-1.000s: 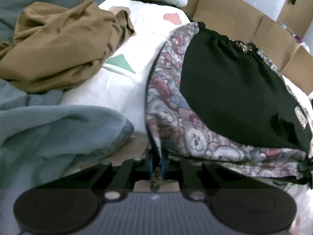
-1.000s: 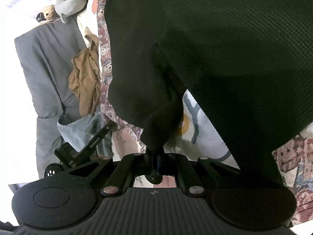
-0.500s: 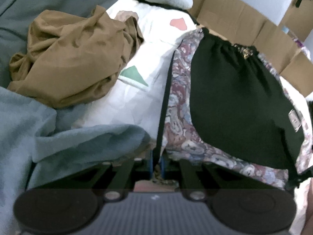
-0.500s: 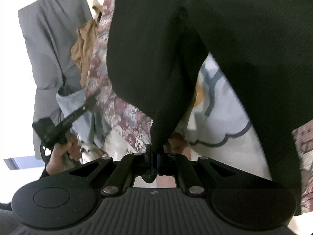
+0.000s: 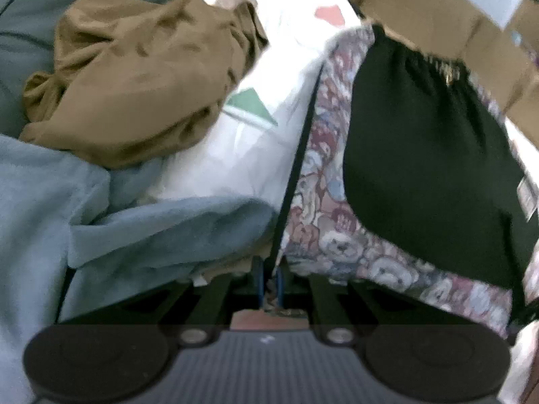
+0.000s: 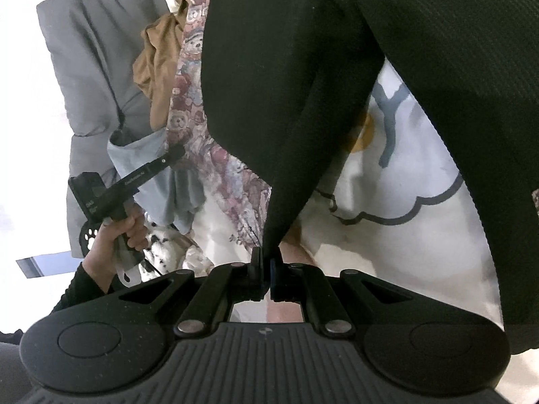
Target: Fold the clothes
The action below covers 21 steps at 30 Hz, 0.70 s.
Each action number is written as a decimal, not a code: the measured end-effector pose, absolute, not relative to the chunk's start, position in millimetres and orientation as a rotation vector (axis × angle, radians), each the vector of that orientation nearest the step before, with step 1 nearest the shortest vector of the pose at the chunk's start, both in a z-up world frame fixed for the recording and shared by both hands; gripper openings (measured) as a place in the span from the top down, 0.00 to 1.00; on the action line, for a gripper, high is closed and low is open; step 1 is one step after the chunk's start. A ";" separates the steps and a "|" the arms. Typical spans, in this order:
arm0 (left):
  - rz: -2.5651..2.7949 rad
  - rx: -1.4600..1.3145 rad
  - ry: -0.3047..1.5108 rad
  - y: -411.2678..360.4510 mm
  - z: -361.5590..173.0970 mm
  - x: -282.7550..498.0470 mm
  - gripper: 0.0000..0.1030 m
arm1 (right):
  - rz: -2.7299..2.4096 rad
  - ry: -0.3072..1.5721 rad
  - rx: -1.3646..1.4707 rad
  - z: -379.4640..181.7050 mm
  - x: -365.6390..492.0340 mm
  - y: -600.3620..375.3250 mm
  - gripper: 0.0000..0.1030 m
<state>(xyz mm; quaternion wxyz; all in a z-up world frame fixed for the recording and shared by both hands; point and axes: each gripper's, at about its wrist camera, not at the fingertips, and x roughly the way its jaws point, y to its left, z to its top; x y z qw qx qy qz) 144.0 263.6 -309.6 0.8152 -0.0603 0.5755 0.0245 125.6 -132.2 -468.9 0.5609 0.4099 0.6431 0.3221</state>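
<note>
- Holding tight here: the left gripper (image 5: 268, 277) has its jaws pinched narrow on a thin black edge of the black garment (image 5: 427, 155), right where the teddy-bear print fabric (image 5: 333, 235) ends.
- The right gripper (image 6: 266, 269) is clamped the same way, jaws nearly together with a pulled-up point of that black garment (image 6: 286, 77) caught between them.
- In the right wrist view the black cloth hangs in two big sweeps from the top of the frame down to the jaws, so it's lifted off the bed there.
- In the left wrist view it lies spread flat on top of the bear print fabric, gathered waistband at the far end, small label near the right edge.
- Under all that is a white sheet (image 5: 242, 155) with coloured shapes, a green triangle and a red one.
- A crumpled brown garment (image 5: 134, 80) sits on the sheet well left of the black one, and a pale blue fleece (image 5: 141, 232) is bunched just beside the left gripper.
- Cardboard (image 5: 434, 10) runs along the far side.
- The right wrist view also catches the person's left hand (image 6: 116, 235) wrapped round the other gripper's handle, with a grey padded jacket (image 6: 91, 67) behind it.
</note>
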 end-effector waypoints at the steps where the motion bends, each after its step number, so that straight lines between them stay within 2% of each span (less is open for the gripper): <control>1: 0.055 -0.120 1.241 262.9 -316.3 145.7 0.92 | 0.755 1.512 0.962 -469.3 125.4 -132.7 1.00; 8: 0.080 -0.117 1.276 263.7 -348.0 149.5 0.92 | 0.733 1.531 0.904 -479.6 125.3 -122.0 1.00; 18: 0.133 -0.127 1.323 259.6 -349.9 158.7 0.90 | 0.729 1.532 0.828 -484.5 128.7 -116.2 1.00; 21: 0.158 -0.083 1.346 251.7 -348.9 162.9 0.87 | 0.715 1.538 0.824 -489.4 125.7 -116.3 1.00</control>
